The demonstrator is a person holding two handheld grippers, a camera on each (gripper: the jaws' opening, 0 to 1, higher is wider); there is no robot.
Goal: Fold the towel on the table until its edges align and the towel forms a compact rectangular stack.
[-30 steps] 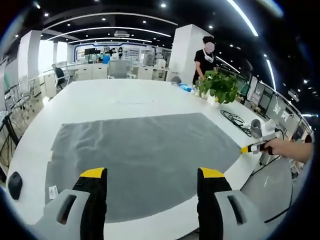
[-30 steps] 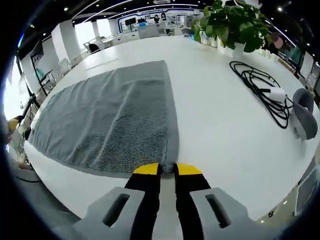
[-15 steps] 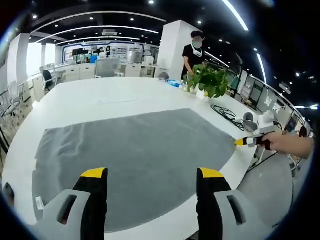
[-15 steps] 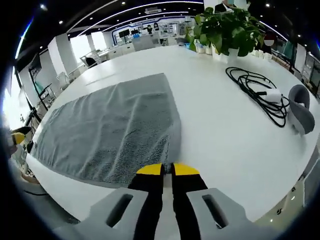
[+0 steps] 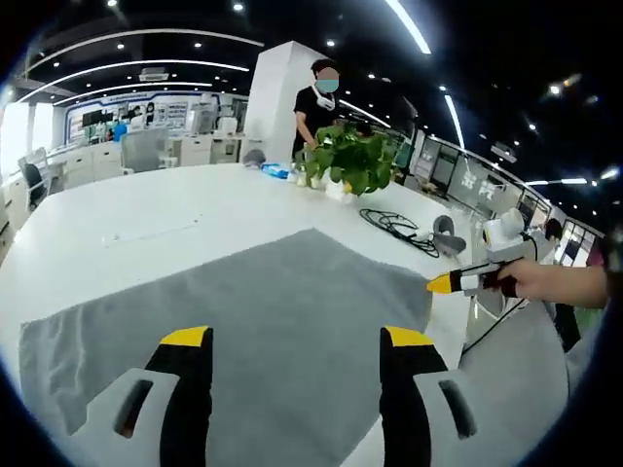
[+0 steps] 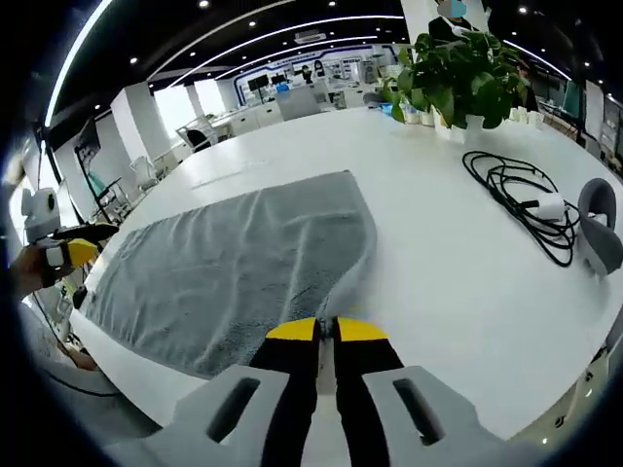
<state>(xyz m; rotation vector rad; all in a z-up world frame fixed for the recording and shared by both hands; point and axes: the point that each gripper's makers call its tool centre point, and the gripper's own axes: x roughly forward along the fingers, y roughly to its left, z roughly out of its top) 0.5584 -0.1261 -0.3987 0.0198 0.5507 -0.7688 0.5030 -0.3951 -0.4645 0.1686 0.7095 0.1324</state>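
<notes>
**Right jaws pinch one near corner; the towel runs away toward eleven o'clock**

In the right gripper view, the right gripper [image 6: 326,331] has its two yellow-tipped jaws pressed together, and the near corner of the grey towel [image 6: 243,268] goes in between them, so I judge it is clenched on that corner. From these jaws the towel spreads flat on the white table [image 6: 458,263] toward ten and eleven o'clock. Its long axis runs from the jaws toward nine o'clock, along the near table edge, where the other gripper shows.

In the left gripper view, the left gripper [image 5: 292,341] has its jaws wide apart and grasps nothing. The towel [image 5: 243,302] lies just past them, from nine o'clock to two o'clock, and its corner at three o'clock meets the tip of the right gripper [image 5: 458,282].

Farther out, at one o'clock in the right gripper view, lie a black cable [image 6: 521,190] and a green plant [image 6: 458,73], well apart from the towel.

My judgement: the fold turns on the left jaws taking the other near corner, which lies at about eight o'clock from them.
</notes>
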